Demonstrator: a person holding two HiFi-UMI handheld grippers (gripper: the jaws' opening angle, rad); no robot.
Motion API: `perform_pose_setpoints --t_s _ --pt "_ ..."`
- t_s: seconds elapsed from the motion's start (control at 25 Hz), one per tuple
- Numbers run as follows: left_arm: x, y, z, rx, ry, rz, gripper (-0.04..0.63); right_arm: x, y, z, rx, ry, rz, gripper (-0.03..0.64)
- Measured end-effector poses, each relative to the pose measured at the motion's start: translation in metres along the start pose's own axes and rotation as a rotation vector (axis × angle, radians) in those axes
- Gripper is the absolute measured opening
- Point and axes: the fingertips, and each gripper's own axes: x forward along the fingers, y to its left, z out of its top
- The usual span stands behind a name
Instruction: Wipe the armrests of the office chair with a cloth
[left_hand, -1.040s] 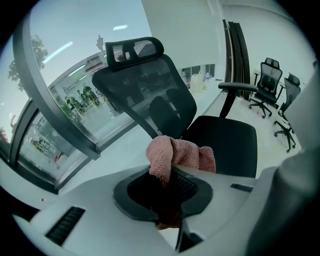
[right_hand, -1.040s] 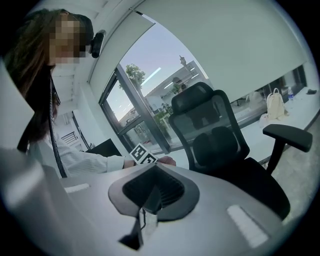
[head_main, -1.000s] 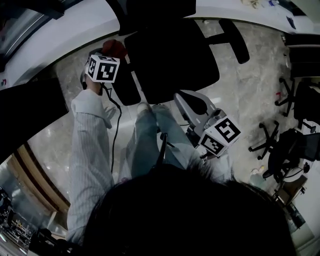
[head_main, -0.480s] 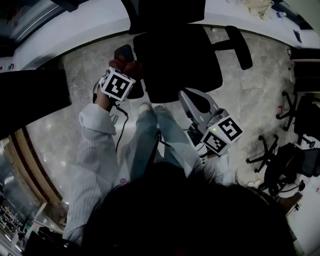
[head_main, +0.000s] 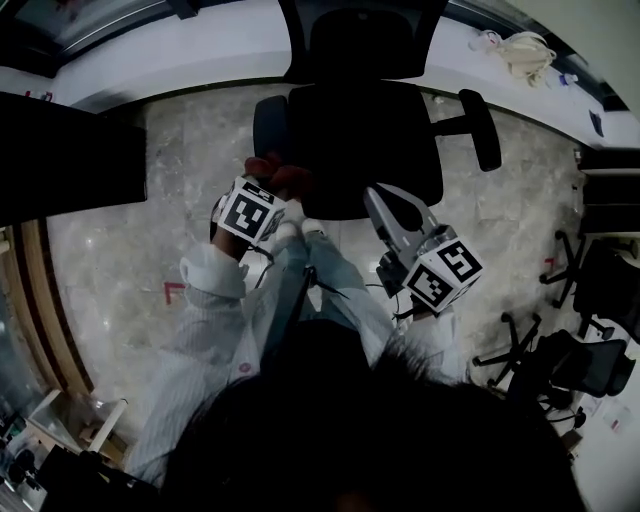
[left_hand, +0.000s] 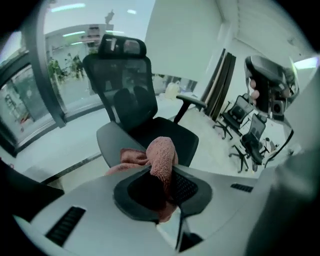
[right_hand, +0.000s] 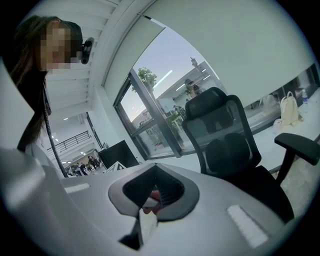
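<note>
A black office chair stands in front of me, its left armrest and right armrest out to the sides. My left gripper is shut on a pinkish-red cloth at the near end of the left armrest. In the left gripper view the cloth bulges up between the pads, over the grey left armrest; whether it touches I cannot tell. My right gripper hangs over the seat's front edge, shut and holding nothing.
A white curved desk runs behind the chair, with a pale bag on it at the right. More office chairs stand at the right. The floor is pale stone tile. My legs are just below the seat.
The left gripper has carried the cloth along the left armrest from its far end to its near end, toward me. The right gripper has barely shifted.
</note>
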Motion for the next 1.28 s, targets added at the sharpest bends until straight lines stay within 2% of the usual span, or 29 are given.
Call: perform_pose_setpoints --t_s 0.08,0.24,0.36,0.48,0.6,0.72,0.88,1.28 --pt "-0.027 0.004 0.022 -0.063 -0.156 0.037 0.055 0.000 0.008 0.006 -0.031 -0.002 0.007 0.002" --pt "-0.114 0.007 0.077 -0.191 -0.537 0.105 0.055 0.002 0.024 0.025 -0.109 -0.025 0.021 0.002" --pt "-0.191 0.005 0.109 -0.245 -0.780 0.163 0.055 0.003 0.045 0.045 -0.173 -0.048 0.052 0.002" --pt "-0.260 0.005 0.129 -0.243 -0.948 0.243 0.055 0.009 0.071 0.070 -0.245 -0.073 0.089 0.002" --pt "-0.314 0.004 0.137 -0.240 -1.071 0.313 0.055 0.017 0.094 0.091 -0.307 -0.103 0.117 0.002" --pt "-0.343 0.001 0.133 -0.239 -1.129 0.341 0.055 0.025 0.110 0.105 -0.356 -0.134 0.098 0.002" --pt "-0.355 0.002 0.123 -0.238 -1.116 0.367 0.055 0.037 0.122 0.117 -0.395 -0.134 0.061 0.002" --pt "-0.349 0.004 0.115 -0.238 -1.091 0.378 0.055 0.039 0.132 0.119 -0.431 -0.144 0.085 0.000"
